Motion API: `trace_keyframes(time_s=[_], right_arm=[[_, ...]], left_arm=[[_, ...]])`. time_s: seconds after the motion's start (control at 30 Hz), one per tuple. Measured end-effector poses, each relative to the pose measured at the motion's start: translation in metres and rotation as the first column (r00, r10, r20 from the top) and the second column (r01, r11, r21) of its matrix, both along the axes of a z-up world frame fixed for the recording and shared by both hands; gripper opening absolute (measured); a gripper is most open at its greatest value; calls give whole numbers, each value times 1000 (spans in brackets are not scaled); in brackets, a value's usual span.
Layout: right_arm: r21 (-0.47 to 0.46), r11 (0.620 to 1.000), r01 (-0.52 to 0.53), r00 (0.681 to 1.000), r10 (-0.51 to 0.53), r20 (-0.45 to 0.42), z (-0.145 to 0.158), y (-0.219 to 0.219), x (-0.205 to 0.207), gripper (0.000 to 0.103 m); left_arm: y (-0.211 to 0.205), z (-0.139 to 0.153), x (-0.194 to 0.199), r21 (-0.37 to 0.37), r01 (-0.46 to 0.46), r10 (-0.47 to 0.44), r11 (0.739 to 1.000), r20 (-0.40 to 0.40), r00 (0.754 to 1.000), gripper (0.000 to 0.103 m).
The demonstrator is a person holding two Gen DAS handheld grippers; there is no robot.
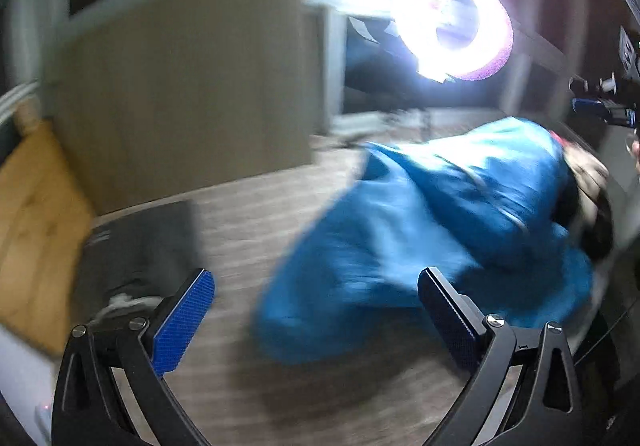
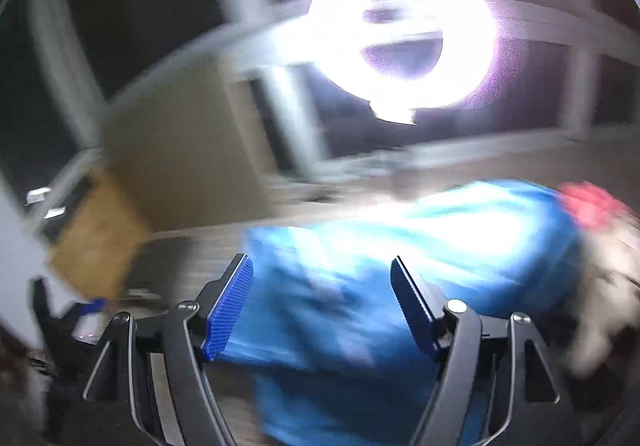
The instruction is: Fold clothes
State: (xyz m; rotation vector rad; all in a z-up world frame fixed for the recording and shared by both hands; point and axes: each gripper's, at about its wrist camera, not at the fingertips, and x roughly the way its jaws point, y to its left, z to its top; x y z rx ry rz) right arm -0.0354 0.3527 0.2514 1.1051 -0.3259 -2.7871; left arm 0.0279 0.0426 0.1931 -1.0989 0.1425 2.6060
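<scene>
A blue garment (image 1: 432, 221) lies crumpled on the grey wood-grain table (image 1: 240, 230), on the right side of the left wrist view. My left gripper (image 1: 316, 286) is open and empty, above the table at the garment's left edge. In the right wrist view the blue garment (image 2: 400, 278) fills the middle. My right gripper (image 2: 322, 274) is open, jaws wide, right over the cloth, holding nothing. The right gripper also shows at the far right edge of the left wrist view (image 1: 604, 109). Both views are motion-blurred.
A dark grey folded cloth (image 1: 140, 246) lies at the table's left. A cardboard box (image 1: 36, 221) stands at the far left. More clothes, red (image 2: 588, 205) and pale (image 2: 604, 294), are piled at the right. A bright ring light (image 1: 456, 21) glares behind the table.
</scene>
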Motion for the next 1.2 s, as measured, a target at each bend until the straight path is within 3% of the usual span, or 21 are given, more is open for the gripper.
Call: trace_keyframes(time_s=[0.13, 0.23, 0.37, 0.5, 0.6, 0.63, 0.67, 0.7, 0.73, 0.77, 0.87, 0.97, 1.13, 1.2], right_arm=[[-6, 983, 181, 979, -180, 96, -43, 76, 36, 70], [-34, 966, 257, 960, -251, 125, -61, 130, 35, 70], [-42, 959, 280, 951, -272, 146, -70, 180, 20, 70], [-107, 964, 243, 956, -220, 192, -86, 201, -31, 70], [-49, 978, 200, 955, -184, 232, -101, 199, -69, 70], [-32, 981, 190, 958, -178, 224, -103, 197, -75, 70], [-14, 984, 180, 961, -173, 215, -105, 195, -80, 60], [3, 985, 170, 964, -167, 205, -107, 193, -86, 45], [2, 989, 145, 973, -143, 183, -101, 190, -85, 11], [1, 993, 119, 980, -118, 160, -95, 187, -84, 7], [-43, 994, 98, 994, -95, 59, -63, 187, -67, 7], [-102, 991, 87, 994, -93, -51, -23, 186, -45, 7], [-101, 994, 49, 959, -75, -273, 61, 156, -2, 7], [-64, 998, 8, 941, -30, -338, 92, 136, 16, 7]], left_arm=[[89, -20, -23, 54, 142, -145, 988, 46, 988, 102], [159, -31, -31, 36, 254, -255, 967, 37, 966, 102], [258, -60, -35, -123, 364, -366, 923, 8, 931, 102], [319, -94, -40, -300, 397, -419, 867, -10, 908, 102], [344, -118, -54, -395, 391, -425, 831, 2, 905, 101], [347, -122, -60, -391, 396, -422, 831, 20, 906, 92], [348, -124, -67, -366, 404, -417, 838, 47, 908, 82], [346, -122, -74, -321, 416, -416, 851, 72, 906, 54], [338, -116, -82, -237, 422, -411, 875, 98, 906, 31], [330, -109, -88, -165, 409, -395, 898, 111, 912, 23], [300, -77, -95, -38, 355, -353, 934, 62, 934, 17], [278, -30, -87, -3, 328, -327, 945, -33, 944, 16], [237, 63, -59, 49, 337, -320, 940, -205, 925, 16], [214, 90, -47, 90, 308, -278, 947, -245, 929, 16]])
